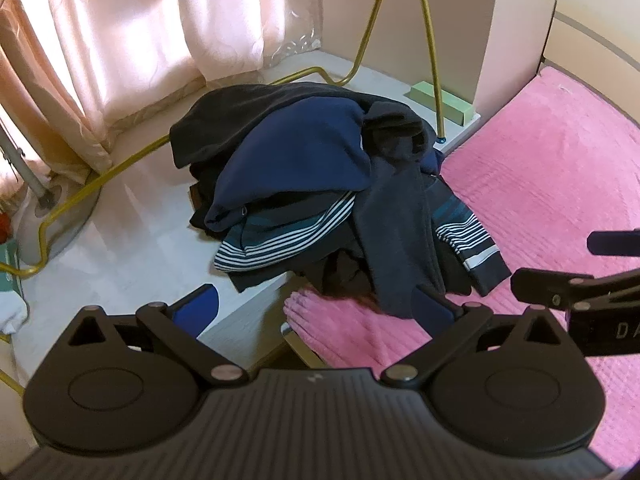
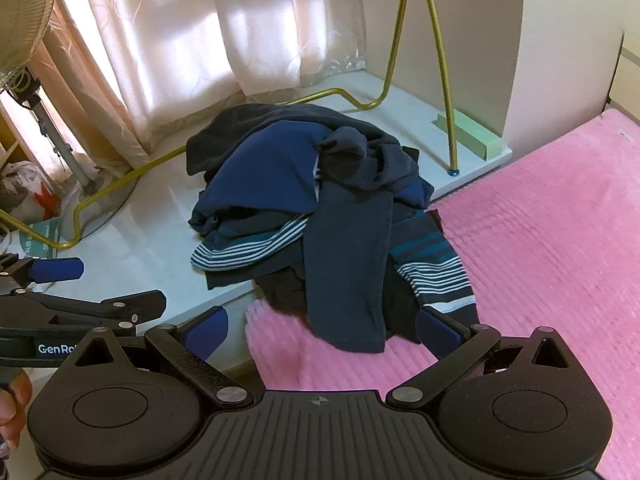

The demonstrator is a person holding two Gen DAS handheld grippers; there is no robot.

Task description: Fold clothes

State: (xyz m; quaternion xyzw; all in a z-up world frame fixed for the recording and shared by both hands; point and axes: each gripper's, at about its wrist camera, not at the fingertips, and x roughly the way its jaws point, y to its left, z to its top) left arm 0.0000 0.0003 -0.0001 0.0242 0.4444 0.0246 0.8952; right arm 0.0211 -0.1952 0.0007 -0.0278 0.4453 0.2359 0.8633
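Ahead: clothes pile [image 1: 320,184] | left gripper [image 1: 316,308] agape | right gripper [image 2: 320,328] agape

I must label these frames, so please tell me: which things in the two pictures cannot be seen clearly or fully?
- Pile of dark clothes: the lower garments are covered by those on top in both views, so their count and kind are unclear.
- Fan: cut off by the right wrist view's left edge.
- Hand: only a blurred part at that view's edge.
- Gold rack: its top leaves both views.
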